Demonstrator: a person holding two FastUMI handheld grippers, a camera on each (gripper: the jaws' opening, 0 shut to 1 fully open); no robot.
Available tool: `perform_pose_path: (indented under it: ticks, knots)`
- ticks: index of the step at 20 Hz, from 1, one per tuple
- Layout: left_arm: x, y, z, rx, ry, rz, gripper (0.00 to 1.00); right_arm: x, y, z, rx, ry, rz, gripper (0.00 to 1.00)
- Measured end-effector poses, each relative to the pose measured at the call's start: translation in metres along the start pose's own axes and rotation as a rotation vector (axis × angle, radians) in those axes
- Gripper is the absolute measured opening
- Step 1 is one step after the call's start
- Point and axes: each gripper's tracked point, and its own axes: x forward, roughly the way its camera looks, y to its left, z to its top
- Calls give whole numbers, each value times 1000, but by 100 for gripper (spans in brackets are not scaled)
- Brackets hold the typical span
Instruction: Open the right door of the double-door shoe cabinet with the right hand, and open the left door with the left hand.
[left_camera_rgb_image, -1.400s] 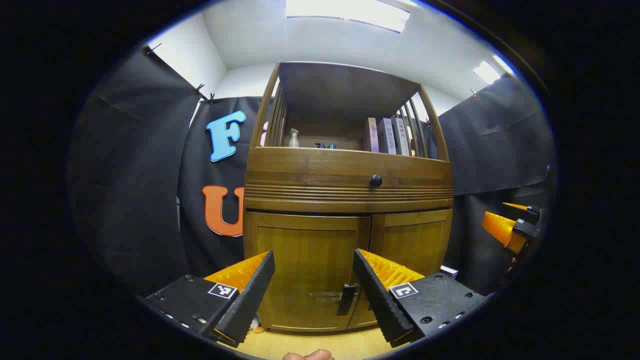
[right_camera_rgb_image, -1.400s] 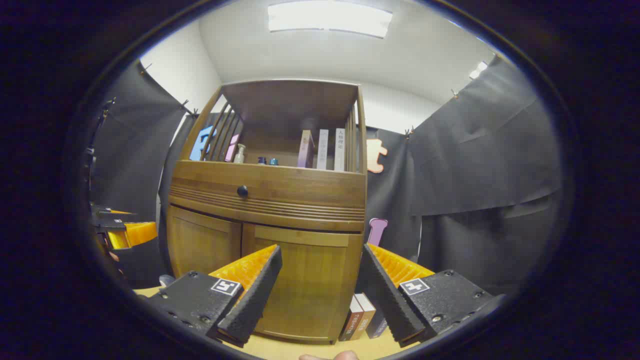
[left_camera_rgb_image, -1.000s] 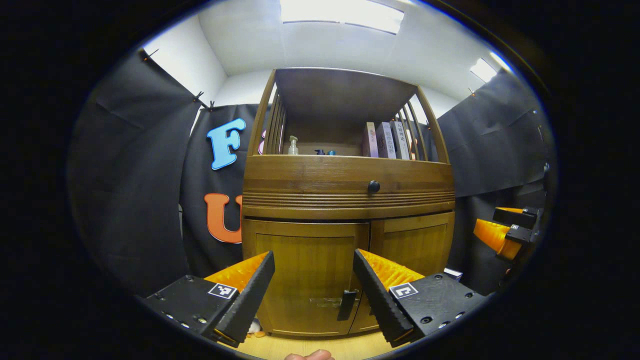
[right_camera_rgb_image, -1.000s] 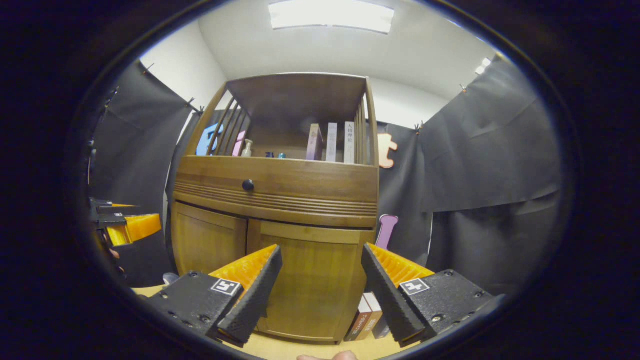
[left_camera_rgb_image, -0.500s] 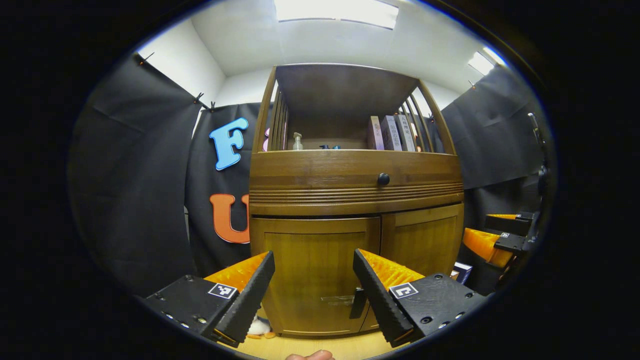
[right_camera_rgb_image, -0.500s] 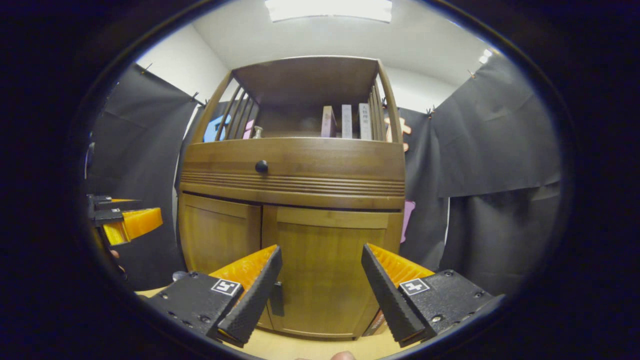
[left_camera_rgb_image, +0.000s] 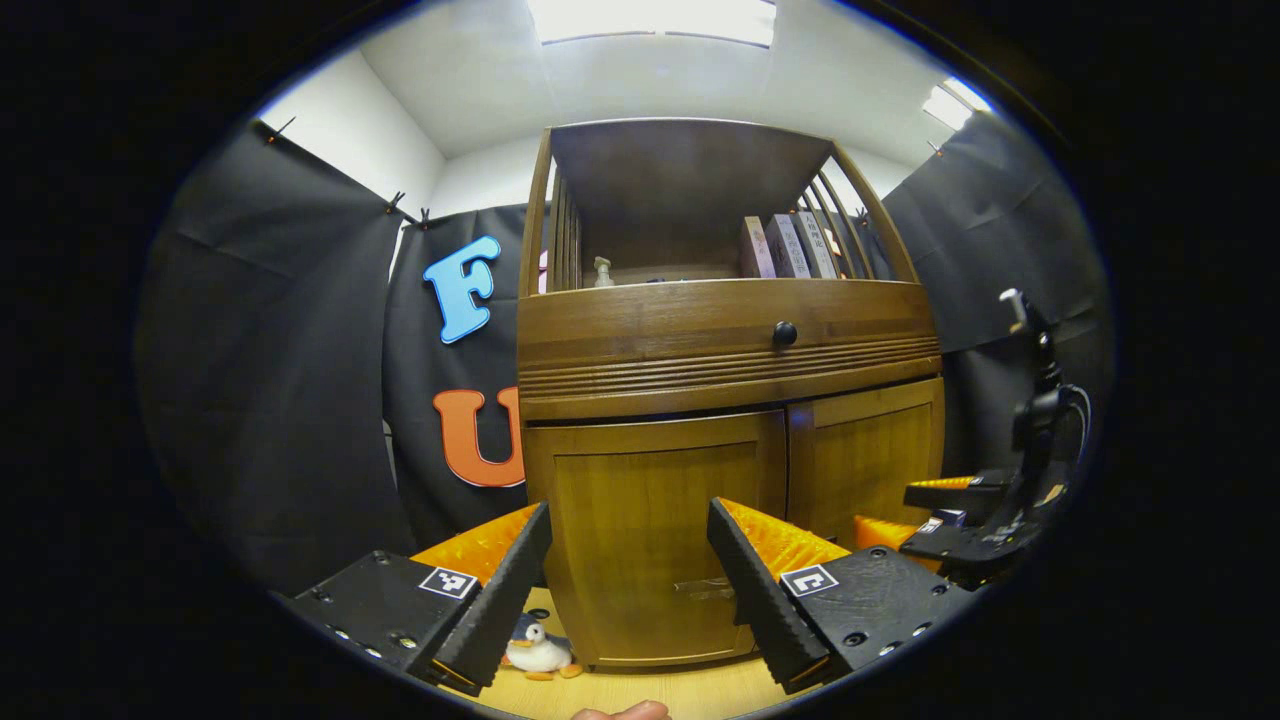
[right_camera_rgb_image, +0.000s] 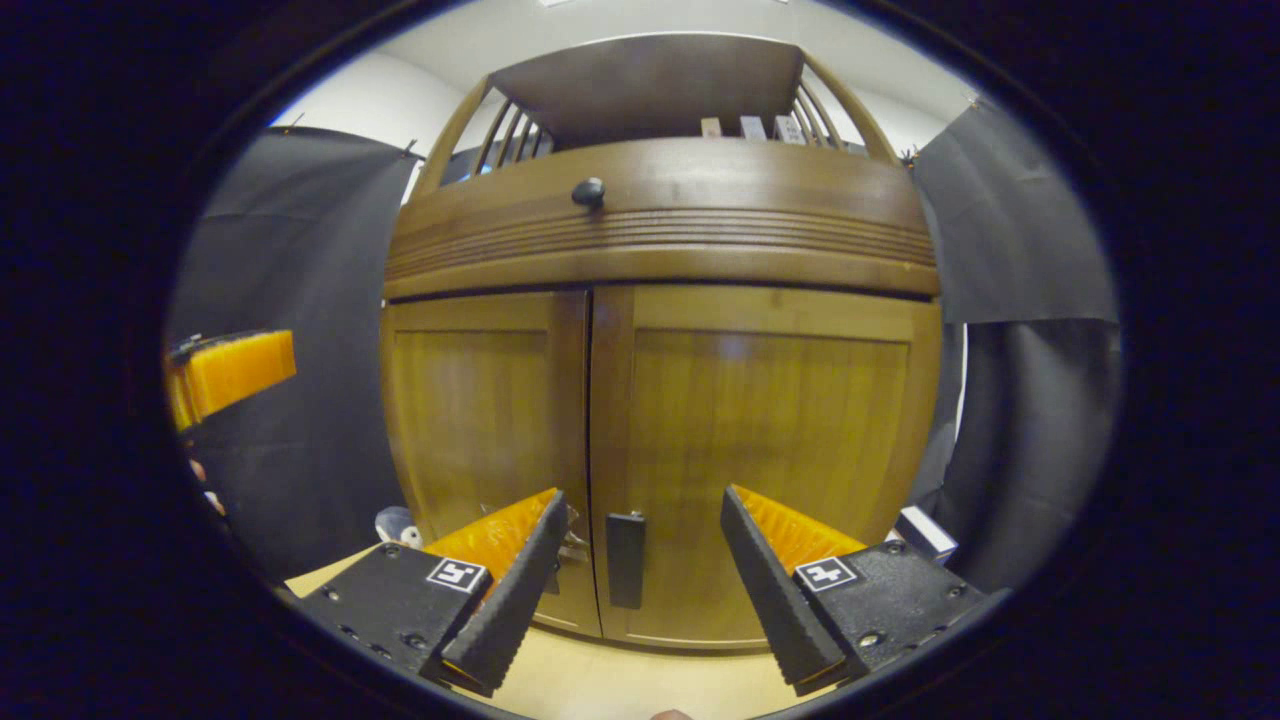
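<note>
Both doors shut; my right gripper (right_camera_rgb_image: 635, 585), jaws spread, faces the right door's handle (right_camera_rgb_image: 626, 559).

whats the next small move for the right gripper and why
Probably ease the right gripper forward so the dark handle on the right door sits between its fingers, then close. Both doors look shut, the jaws stand open, and the handle already lies low in the gap between them, apparently still beyond the fingertips.
</note>
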Motion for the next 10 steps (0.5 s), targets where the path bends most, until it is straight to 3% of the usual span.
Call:
perform_pose_path:
  ticks: [7, 8, 10]
  knots:
    - [-3, 13, -12, 7, 23, 8, 96, 50, 2, -61, 68, 105, -27, 82]
    - [-3, 15, -13, 6, 24, 13, 100, 56, 2, -66, 69, 113, -28, 79]
    - [-4, 18, -16, 0, 28, 20, 96, 62, 0, -73, 74, 131, -27, 72]
